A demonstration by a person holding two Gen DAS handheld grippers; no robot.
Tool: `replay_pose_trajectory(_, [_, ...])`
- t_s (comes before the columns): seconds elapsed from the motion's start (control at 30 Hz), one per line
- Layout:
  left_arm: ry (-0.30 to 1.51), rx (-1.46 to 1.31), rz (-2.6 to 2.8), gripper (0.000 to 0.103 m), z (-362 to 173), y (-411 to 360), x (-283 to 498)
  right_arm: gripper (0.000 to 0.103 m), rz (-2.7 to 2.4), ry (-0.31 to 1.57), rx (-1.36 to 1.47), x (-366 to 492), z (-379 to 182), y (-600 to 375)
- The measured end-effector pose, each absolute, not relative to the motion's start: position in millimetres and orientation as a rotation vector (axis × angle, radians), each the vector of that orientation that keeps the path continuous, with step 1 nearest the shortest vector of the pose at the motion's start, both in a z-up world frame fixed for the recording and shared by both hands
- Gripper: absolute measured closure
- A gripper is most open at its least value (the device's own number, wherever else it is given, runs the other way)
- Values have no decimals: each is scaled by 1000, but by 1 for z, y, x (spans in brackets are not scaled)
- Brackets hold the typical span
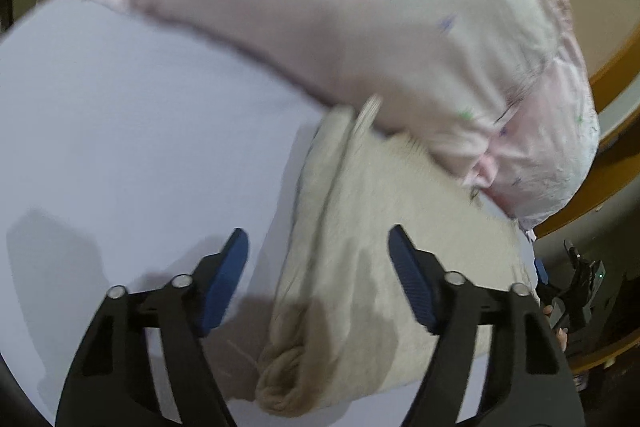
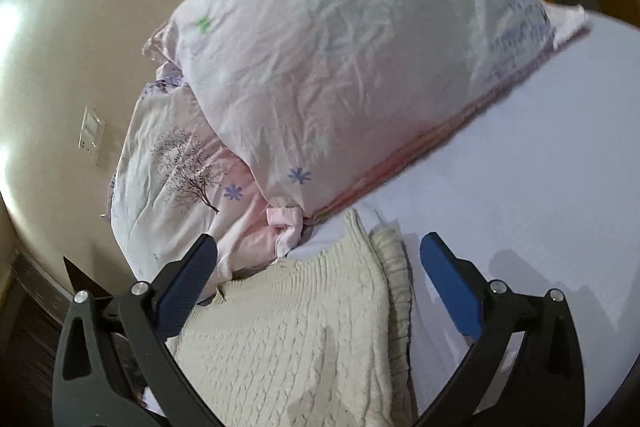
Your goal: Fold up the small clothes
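A cream cable-knit sweater (image 1: 372, 259) lies folded on the pale lilac bed sheet (image 1: 120, 131); a rolled cuff shows at its near end. My left gripper (image 1: 318, 247) is open just above the sweater's left part, empty. In the right wrist view the sweater (image 2: 288, 339) lies below my right gripper (image 2: 318, 247), which is open and empty, its blue pads spread wide over the knit's folded edge.
A large pink floral pillow (image 1: 360, 27) lies against the sweater's far end, also in the right wrist view (image 2: 340, 67), with a second tree-print pillow (image 2: 176, 171) beside it. A beige wall (image 2: 60, 67) with a switch plate and a wooden bed frame (image 1: 616, 163) border the bed.
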State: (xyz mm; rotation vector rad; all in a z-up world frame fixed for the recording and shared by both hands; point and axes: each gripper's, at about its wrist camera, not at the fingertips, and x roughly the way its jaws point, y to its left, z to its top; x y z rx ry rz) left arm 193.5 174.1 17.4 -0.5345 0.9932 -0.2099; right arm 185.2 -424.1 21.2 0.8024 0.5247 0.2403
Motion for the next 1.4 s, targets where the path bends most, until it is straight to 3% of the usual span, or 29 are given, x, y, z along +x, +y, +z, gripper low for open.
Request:
replay_pose_trajectory(0.1, [955,-534,-208,41,15,168,187,2,261,544,823,189,17,-424])
replay_pose_trajectory(0.23, [994,-681,-253,80,6,156,187,2,303,555,849,193,12,-423])
replay_pose_trajectory(0.37, [904,-943,-387,86,27,146,185,2,332,543,893,192,12,-430])
replay_pose_trajectory(0.57, [827,-920,-822,85,90,-9,216,2,304,452,931,180,21,-452])
replay_pose_trajectory(0.73, [1167,-1100,-1126,80,36,-150,253,2,211,447,927,175,20,-476])
replay_pose_trajectory(0.87, [1058,-948,-1072,78,57,-129,242,2,273,535,927,177,22,-491])
replay_pose_trajectory(0.93, [970,-804,-904,37,72,-90,237,2,339,642,884,184,23,-486])
replay_pose_trajectory(0.97, [936,-717,-794,31,77,-75,233,2,362,699,860,190,21,-482])
replay_pose_trajectory(1.1, [989,-507,-553,30,60,-47,229,2,415,942,781,218,5,-458])
replay_pose_trajectory(1.2, [1106,-456,-550,29,31,-59,228,2,460,1029,779,231,-9,-440])
replay_pose_trajectory(1.27, [1091,-415,-540,26,24,-67,221,2,482,1061,777,235,-16,-431])
replay_pose_trajectory(1.33, [1066,-381,-523,23,21,-75,218,13,495,1042,767,234,-18,-428])
replay_pose_trajectory(1.37, [1061,-376,-527,23,21,-79,219,42,511,1044,773,235,-19,-424])
replay_pose_trajectory(1.4, [1056,-383,-536,23,19,-82,218,62,518,1055,777,235,-22,-422])
